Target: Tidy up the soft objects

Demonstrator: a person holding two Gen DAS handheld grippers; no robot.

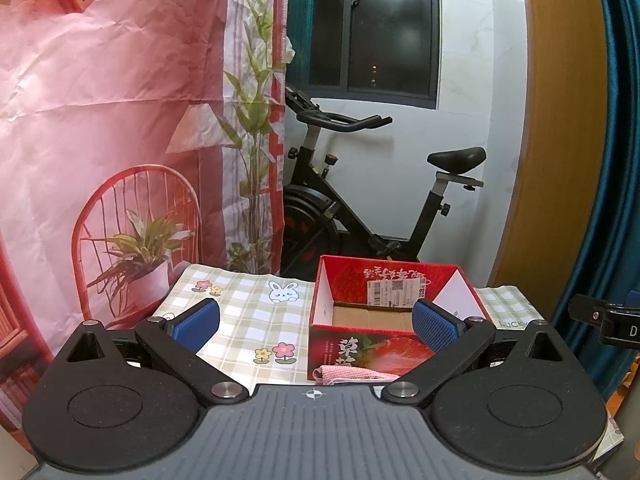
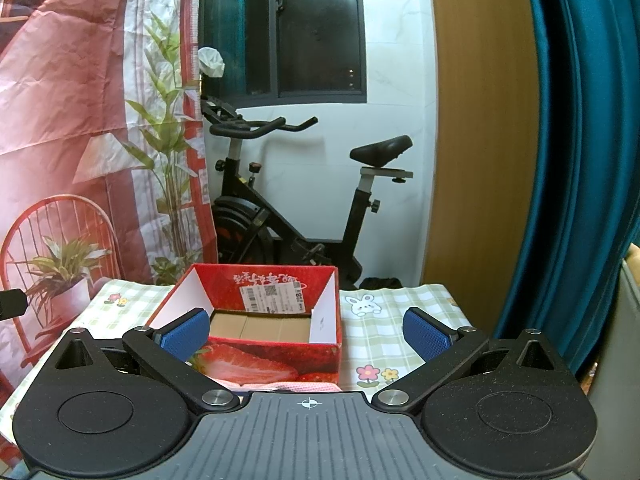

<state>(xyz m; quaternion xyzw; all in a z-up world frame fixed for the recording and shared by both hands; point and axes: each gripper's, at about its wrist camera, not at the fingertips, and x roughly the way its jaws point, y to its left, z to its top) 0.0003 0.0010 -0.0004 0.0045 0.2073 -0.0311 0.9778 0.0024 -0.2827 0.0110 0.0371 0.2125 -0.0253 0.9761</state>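
Note:
A red strawberry-print cardboard box (image 1: 360, 356) stands open on the checked tablecloth (image 1: 248, 320); its bare brown floor shows, also in the right wrist view (image 2: 276, 348). A pink soft cloth (image 1: 352, 374) lies on the table against the box's front; only its top edge shows in the right wrist view (image 2: 304, 387). My left gripper (image 1: 316, 322) is open and empty, hovering before the box. My right gripper (image 2: 306, 330) is open and empty, also before the box. The right gripper's side shows at the left wrist view's right edge (image 1: 608, 320).
A black exercise bike (image 1: 360, 200) stands behind the table under a dark window. A pink printed backdrop (image 1: 120, 120) hangs at the left. A wooden panel (image 2: 480, 140) and teal curtain (image 2: 580, 140) are at the right. The tablecloth (image 2: 380, 332) reaches both table edges.

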